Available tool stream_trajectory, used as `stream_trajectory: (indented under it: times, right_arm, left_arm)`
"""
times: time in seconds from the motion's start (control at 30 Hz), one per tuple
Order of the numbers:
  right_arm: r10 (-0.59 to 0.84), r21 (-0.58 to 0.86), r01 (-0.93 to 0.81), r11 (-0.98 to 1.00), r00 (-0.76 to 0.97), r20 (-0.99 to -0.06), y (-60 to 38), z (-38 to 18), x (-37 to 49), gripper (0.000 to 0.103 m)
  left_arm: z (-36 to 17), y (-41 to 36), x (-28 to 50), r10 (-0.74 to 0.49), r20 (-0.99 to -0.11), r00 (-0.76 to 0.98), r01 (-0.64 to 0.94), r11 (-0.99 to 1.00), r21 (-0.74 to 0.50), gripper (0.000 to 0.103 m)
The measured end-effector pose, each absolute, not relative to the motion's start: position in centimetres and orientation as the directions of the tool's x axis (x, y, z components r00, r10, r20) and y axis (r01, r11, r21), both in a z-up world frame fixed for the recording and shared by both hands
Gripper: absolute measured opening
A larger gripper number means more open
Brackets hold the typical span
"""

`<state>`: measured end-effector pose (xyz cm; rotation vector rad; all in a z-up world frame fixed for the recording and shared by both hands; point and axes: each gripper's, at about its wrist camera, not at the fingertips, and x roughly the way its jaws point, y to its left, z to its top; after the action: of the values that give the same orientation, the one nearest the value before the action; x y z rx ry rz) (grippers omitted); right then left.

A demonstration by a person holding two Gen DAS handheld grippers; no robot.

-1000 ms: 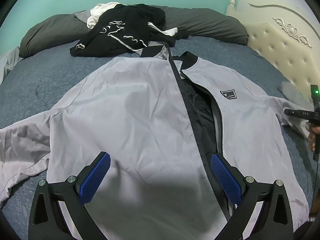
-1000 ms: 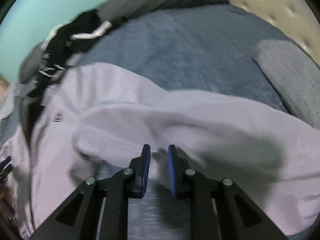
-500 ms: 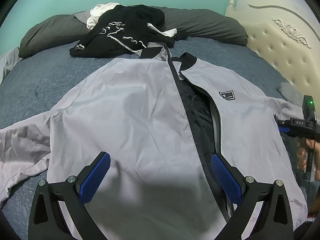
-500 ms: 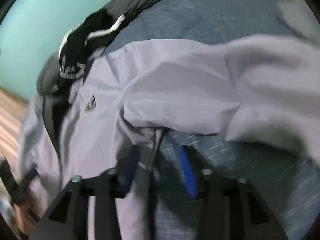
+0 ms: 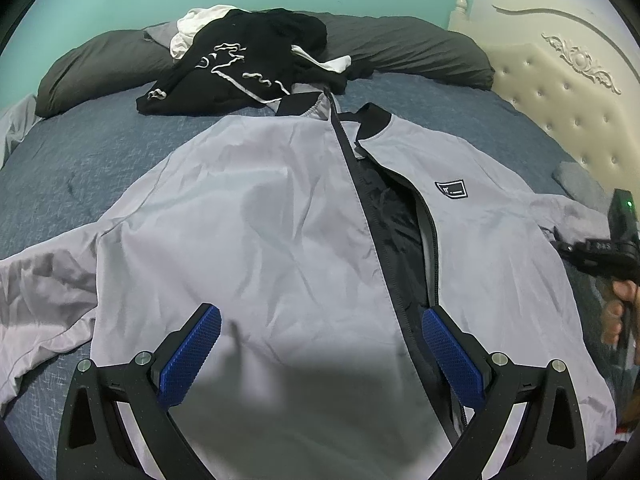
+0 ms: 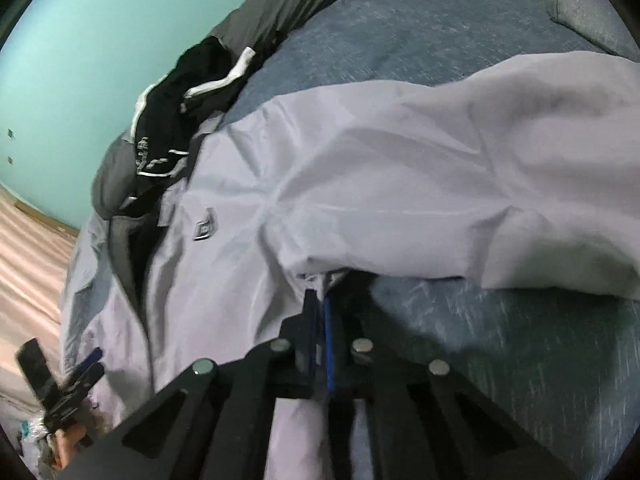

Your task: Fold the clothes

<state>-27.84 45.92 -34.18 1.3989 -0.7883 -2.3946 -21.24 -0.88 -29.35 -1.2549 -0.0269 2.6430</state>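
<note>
The grey jacket (image 5: pixel 256 216) lies front-up, unzipped, on the bed (image 5: pixel 80 152); thin, light, slippery cloth. The left gripper (image 5: pixel 320 344) hovers spread wide. The right gripper (image 6: pixel 318 320) pinches the sleeve's (image 6: pixel 440 184) underarm seam, a sound hold.

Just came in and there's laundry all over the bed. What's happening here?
A person with a claw in each hand is folding a grey jacket spread front-up, unzipped, on the bed. The right claw is shut on the jacket at the base of its sleeve. The left claw hovers open over the hem. A black garment lies heaped by the pillows.
</note>
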Motion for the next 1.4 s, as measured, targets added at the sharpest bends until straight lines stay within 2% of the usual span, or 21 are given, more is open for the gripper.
stream_trajectory:
  times: [0.17, 0.27, 0.33, 0.4, 0.5, 0.67, 0.8, 0.9, 1.0, 1.03, 1.1, 1.17, 1.27, 1.4]
  right_arm:
    - [-0.500, 0.586, -0.063, -0.808, -0.454, -0.738, 45.7, -35.7, -27.8, 0.003]
    - [-0.470, 0.567, -0.070, -0.821, -0.481, -0.740, 46.6, -35.3, -27.4, 0.008]
    - [-0.441, 0.549, -0.079, -0.832, -0.506, -0.741, 47.8, -34.3, -26.5, 0.016]
    - [-0.404, 0.533, -0.083, -0.842, -0.558, -0.725, 50.0, -32.6, -25.1, 0.020]
    - [-0.301, 0.469, -0.108, -0.877, -0.638, -0.709, 54.2, -29.4, -22.6, 0.031]
    - [-0.082, 0.347, -0.257, -0.902, -0.687, -0.722, 62.7, -25.8, -19.1, 0.040]
    - [0.104, 0.233, -0.382, -0.894, -0.685, -0.721, 69.0, -23.8, -16.1, 0.042]
    - [0.187, 0.225, -0.470, -0.853, -0.680, -0.709, 73.5, -23.2, -13.7, 0.053]
    - [0.186, 0.257, -0.509, -0.822, -0.666, -0.723, 76.3, -24.0, -12.8, 0.056]
    - [0.166, 0.273, -0.513, -0.814, -0.656, -0.736, 77.2, -24.6, -12.8, 0.060]
    - [0.122, 0.306, -0.516, -0.800, -0.639, -0.759, 78.4, -25.9, -13.0, 0.062]
    - [0.102, 0.345, -0.508, -0.789, -0.663, -0.742, 79.0, -26.7, -13.1, 0.062]
    - [0.060, 0.407, -0.472, -0.782, -0.706, -0.705, 79.7, -27.5, -13.4, 0.074]
    - [0.013, 0.403, -0.437, -0.804, -0.691, -0.723, 79.5, -28.2, -14.6, 0.073]
  left_arm:
    - [-29.2, -0.7, -21.2, 0.204, -0.762, -0.615, -0.192, -0.976, -0.106, 0.103]
    - [-29.2, -0.5, -21.2, 0.208, -0.761, -0.614, -0.196, -0.975, -0.108, 0.103]
    - [-29.2, -0.5, -21.2, 0.211, -0.761, -0.613, -0.198, -0.974, -0.110, 0.103]
    - [-29.2, -0.5, -21.1, 0.213, -0.761, -0.613, -0.199, -0.974, -0.112, 0.103]
    - [-29.0, -0.3, -21.0, 0.215, -0.760, -0.614, -0.200, -0.973, -0.113, 0.103]
    - [-28.8, 0.2, -20.8, 0.218, -0.755, -0.618, -0.209, -0.972, -0.109, 0.103]
    - [-28.7, 0.5, -20.8, 0.219, -0.754, -0.619, -0.214, -0.971, -0.105, 0.103]
    - [-28.9, 0.7, -20.9, 0.215, -0.757, -0.617, -0.215, -0.971, -0.100, 0.103]
    - [-29.1, 0.7, -20.9, 0.210, -0.761, -0.614, -0.215, -0.972, -0.094, 0.103]
    - [-29.2, 0.8, -20.9, 0.208, -0.763, -0.613, -0.215, -0.972, -0.092, 0.103]
    - [-29.4, 0.8, -21.0, 0.205, -0.765, -0.611, -0.215, -0.973, -0.089, 0.103]
    - [-29.5, 0.9, -21.0, 0.202, -0.768, -0.609, -0.215, -0.973, -0.085, 0.103]
    - [-29.8, 0.9, -21.0, 0.197, -0.771, -0.605, -0.216, -0.973, -0.079, 0.103]
    - [-30.3, 0.9, -21.3, 0.193, -0.779, -0.596, -0.212, -0.974, -0.079, 0.103]
